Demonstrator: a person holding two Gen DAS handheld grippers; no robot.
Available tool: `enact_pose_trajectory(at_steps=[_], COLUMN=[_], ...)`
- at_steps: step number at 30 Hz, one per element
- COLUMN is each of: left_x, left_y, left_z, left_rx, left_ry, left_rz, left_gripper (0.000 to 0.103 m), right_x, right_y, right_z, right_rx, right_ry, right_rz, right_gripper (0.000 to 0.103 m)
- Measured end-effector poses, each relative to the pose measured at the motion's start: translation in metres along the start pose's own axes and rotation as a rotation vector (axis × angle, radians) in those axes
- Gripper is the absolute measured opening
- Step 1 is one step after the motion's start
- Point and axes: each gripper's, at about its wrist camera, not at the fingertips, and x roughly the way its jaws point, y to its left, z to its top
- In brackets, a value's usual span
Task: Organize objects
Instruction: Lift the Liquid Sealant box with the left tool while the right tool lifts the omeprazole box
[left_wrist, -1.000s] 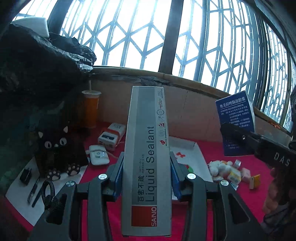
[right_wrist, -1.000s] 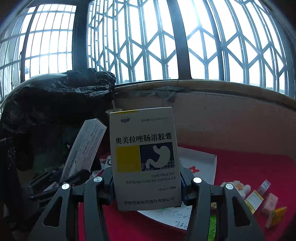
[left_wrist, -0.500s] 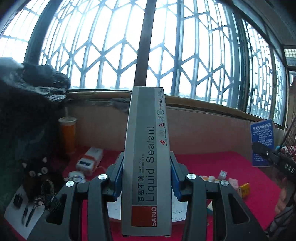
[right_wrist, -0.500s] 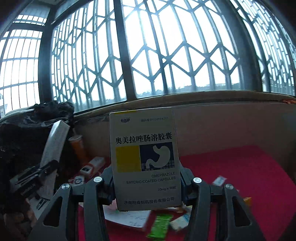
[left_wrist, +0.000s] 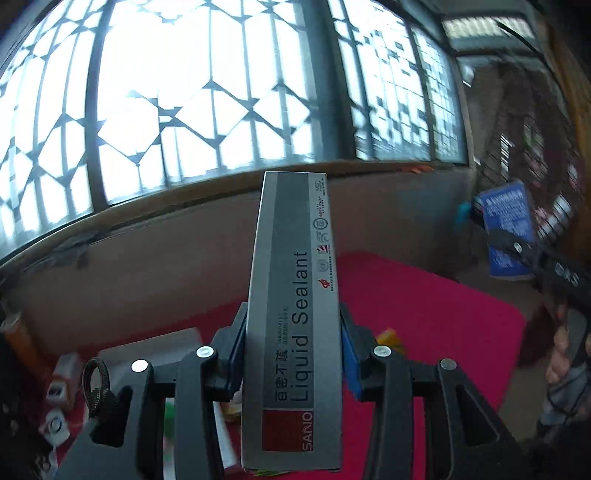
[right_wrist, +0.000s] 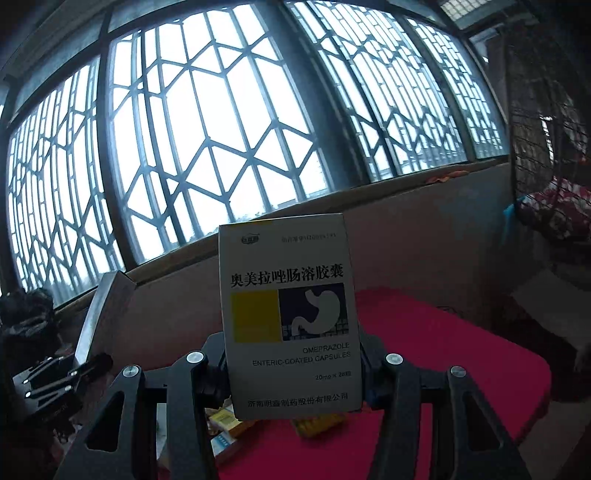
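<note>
Views have swung right since a second ago: left gripper (left_wrist: 291, 354) jaws still clamp the sealant box (left_wrist: 295, 314), right gripper (right_wrist: 291, 373) jaws the capsule box (right_wrist: 288, 317), both above the red surface (left_wrist: 424, 306).

Left gripper (left_wrist: 291, 354) clamps a long grey cardboard "Liquid Sealant" box (left_wrist: 293, 317) upright above a red tablecloth (left_wrist: 424, 314); blue medicine carton (left_wrist: 508, 229) held at right edge.
</note>
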Motion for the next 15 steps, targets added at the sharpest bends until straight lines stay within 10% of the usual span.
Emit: enact_pose_trajectory(at_steps=[6, 15], left_x=[-0.003, -0.002], left_y=[-0.059, -0.033], left_z=[0.035, 0.024], left_rx=[0.192, 0.059], left_ry=[-0.059, -0.050], left_rz=[-0.118, -0.090], left_gripper=[0.042, 0.042], right_x=[-0.027, -0.014], right_y=[-0.055, -0.010], right_z=[0.036, 0.029], right_rx=[0.080, -0.057], right_ry=[-0.106, -0.071], right_rz=[-0.187, -0.172], right_gripper=[0.056, 0.056])
